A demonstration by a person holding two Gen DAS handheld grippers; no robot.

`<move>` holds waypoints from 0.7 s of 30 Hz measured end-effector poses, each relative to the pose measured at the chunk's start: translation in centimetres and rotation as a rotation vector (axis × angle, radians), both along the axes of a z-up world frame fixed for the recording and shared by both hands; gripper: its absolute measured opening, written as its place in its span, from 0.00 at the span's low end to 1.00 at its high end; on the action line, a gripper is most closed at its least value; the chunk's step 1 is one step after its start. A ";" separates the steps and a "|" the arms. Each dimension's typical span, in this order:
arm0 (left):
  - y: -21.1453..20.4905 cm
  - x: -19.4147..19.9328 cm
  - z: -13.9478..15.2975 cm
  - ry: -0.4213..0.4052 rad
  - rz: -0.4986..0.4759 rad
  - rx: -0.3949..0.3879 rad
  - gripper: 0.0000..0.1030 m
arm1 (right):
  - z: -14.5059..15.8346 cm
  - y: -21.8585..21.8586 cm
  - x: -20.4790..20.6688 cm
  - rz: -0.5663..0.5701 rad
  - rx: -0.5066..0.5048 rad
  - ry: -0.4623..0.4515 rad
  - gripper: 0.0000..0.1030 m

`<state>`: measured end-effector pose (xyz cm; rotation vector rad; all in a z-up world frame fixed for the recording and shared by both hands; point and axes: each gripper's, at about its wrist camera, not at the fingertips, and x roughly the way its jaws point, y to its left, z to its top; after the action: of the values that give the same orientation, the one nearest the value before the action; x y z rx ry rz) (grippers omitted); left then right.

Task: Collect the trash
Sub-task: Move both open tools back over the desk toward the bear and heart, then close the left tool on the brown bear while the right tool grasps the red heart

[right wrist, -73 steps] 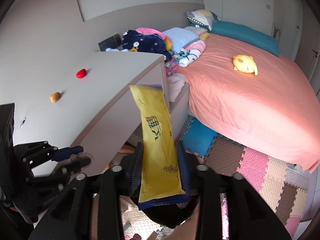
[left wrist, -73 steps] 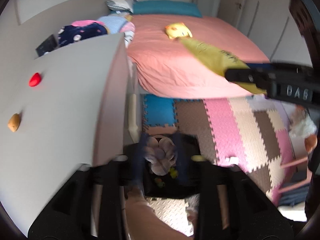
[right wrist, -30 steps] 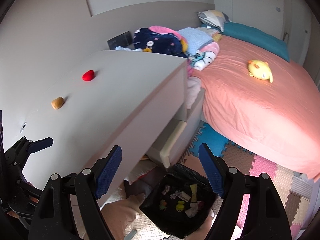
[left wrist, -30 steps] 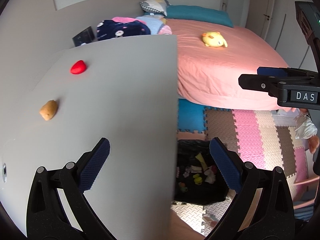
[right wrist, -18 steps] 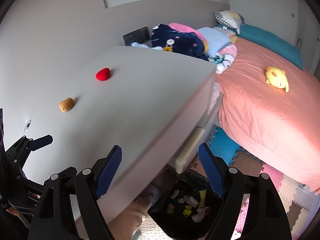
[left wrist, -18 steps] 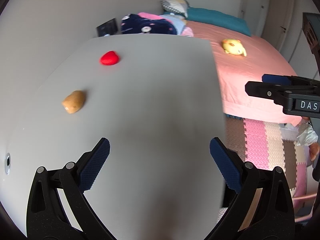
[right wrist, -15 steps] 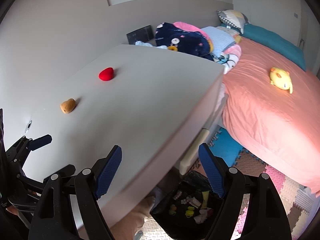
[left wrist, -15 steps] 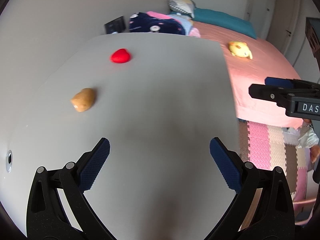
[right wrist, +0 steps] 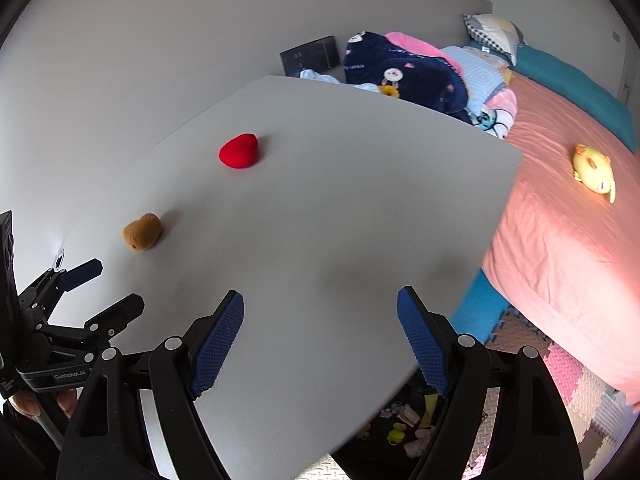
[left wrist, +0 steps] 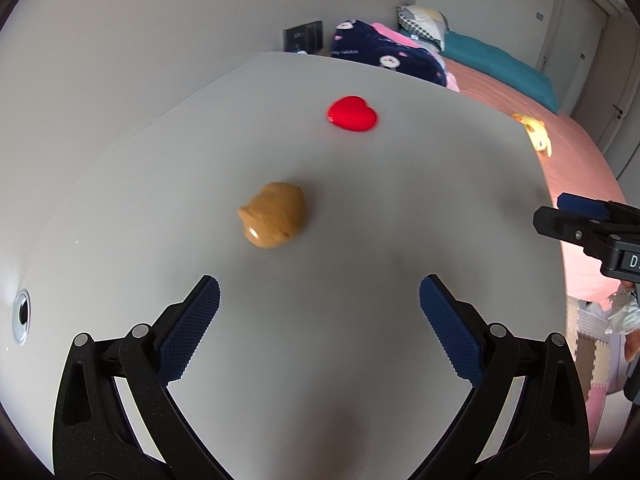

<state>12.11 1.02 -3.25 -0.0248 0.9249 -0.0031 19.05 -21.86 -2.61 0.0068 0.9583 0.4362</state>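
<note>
Above the pale grey tabletop (left wrist: 360, 240), the left gripper (left wrist: 320, 312) hangs with jaws apart and empty; just ahead lies a tan rounded lump (left wrist: 274, 215), beyond it a red heart-shaped piece (left wrist: 352, 113); rightward, the right gripper (right wrist: 320, 332) gapes empty too

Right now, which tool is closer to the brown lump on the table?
Left. The left tool hangs just short of the brown lump; the right tool is farther off, toward the bed.

Red heart (left wrist: 352, 113), tan lump (left wrist: 274, 214)
</note>
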 end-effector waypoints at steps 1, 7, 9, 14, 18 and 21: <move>0.3 0.3 -0.1 0.001 0.001 -0.001 0.94 | 0.0 0.3 0.3 0.003 0.000 0.002 0.77; 1.2 1.7 -0.4 0.001 0.000 0.005 0.94 | -0.3 2.0 2.1 0.019 0.003 0.013 0.77; 1.5 2.2 -0.5 -0.004 0.002 -0.001 0.94 | -0.3 2.7 2.8 0.025 0.002 0.016 0.77; 2.1 3.2 -0.8 -0.014 0.015 0.012 0.86 | -0.5 4.5 4.7 0.045 0.010 0.026 0.77; 2.7 4.1 -1.2 -0.001 0.016 0.009 0.79 | -0.8 6.3 6.1 0.065 -0.002 0.033 0.77; 3.1 4.5 -1.6 0.011 0.014 0.012 0.76 | -1.1 7.6 7.1 0.081 0.004 0.042 0.77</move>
<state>16.65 4.07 -4.81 -0.0203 0.9356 0.0153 26.10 -14.31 -3.76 -0.0190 1.0017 0.5142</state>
